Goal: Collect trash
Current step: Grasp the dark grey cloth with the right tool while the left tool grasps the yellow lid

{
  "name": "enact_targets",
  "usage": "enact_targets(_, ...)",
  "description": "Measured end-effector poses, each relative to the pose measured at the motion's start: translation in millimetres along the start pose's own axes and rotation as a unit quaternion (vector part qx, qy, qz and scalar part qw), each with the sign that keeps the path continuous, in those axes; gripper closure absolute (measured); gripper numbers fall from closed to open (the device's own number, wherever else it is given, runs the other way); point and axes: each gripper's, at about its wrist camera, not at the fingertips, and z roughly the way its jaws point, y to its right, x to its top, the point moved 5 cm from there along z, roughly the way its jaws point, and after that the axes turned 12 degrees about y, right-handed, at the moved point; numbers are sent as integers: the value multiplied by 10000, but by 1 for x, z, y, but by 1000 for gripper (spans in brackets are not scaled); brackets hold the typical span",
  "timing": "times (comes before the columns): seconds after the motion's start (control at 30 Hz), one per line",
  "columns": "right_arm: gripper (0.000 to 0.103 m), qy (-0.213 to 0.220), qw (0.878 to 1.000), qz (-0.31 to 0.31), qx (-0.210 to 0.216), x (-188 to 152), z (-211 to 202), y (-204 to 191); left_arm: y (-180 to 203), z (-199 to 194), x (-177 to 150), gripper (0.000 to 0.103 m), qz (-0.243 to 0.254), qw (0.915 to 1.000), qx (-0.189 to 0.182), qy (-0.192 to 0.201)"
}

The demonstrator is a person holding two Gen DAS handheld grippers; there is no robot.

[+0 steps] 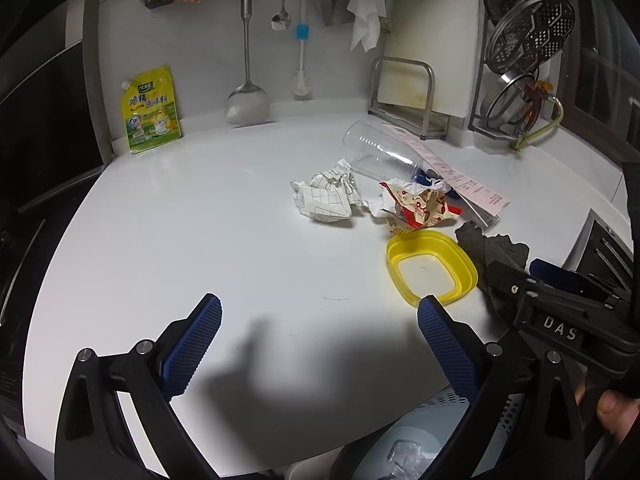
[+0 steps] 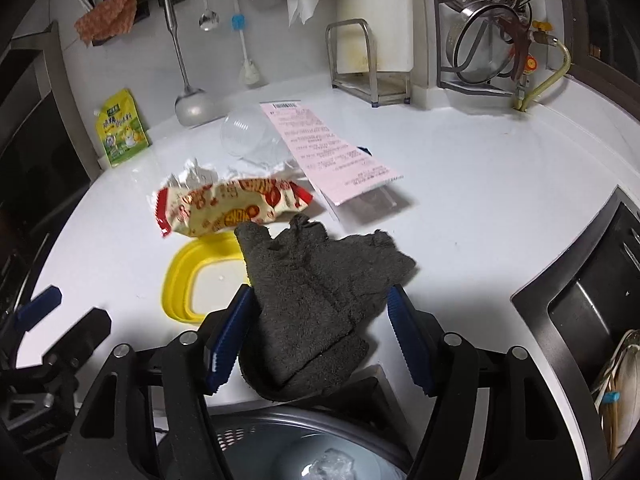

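Observation:
Trash lies mid-counter: crumpled checked paper (image 1: 326,196), a red-and-cream snack wrapper (image 1: 420,208) (image 2: 232,208), a clear plastic cup (image 1: 380,152) (image 2: 252,136) on its side, and a pink receipt (image 1: 452,168) (image 2: 324,148). Nearer sit a yellow lid (image 1: 432,268) (image 2: 180,276) and a dark grey cloth (image 1: 492,248) (image 2: 320,280). My left gripper (image 1: 320,320) is open over bare counter, short of the trash. My right gripper (image 2: 322,332) (image 1: 524,276) is open around the cloth, whose near end hangs over the counter edge; the right pad stands apart from it.
A bin (image 2: 248,416) (image 1: 452,400) with crumpled clear plastic inside stands below the counter's front edge. A sink (image 2: 580,300) is at the right, a dish rack (image 2: 492,40) behind it. A green-yellow seasoning pouch (image 1: 152,112) leans on the back wall under hanging utensils.

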Motion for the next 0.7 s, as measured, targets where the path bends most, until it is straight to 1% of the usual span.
enact_targets(0.03,41,-24,10000,24,42,-2,2,1,1,1,0,6,6,10000,-9,-14)
enact_targets(0.07,47,-59,9999,21,78,-3,3,2,3,2,0,7,9,10000,-26,-29)
enact_targets(0.17,55,-52,9999,-104,88,-6,3,1,8,5,0,7,0,9999,-65,-93)
enact_targets(0.27,66,-15,9999,-50,141,-5,1,5,13,10,-2,6,-45,9998,-94,-184)
enact_targets(0.3,68,28,9999,-31,111,-5,0,8,16,12,-3,6,-50,9997,-106,-232)
enact_targets(0.47,74,152,9998,117,-53,-2,-7,29,32,19,-4,6,-50,9992,-182,-341)
enact_targets(0.53,75,207,9994,255,-99,0,-10,36,38,23,-4,6,-49,9991,-175,-389)
enact_targets(0.7,76,281,9988,377,-156,2,-16,47,53,36,-6,6,-102,9982,-138,-580)
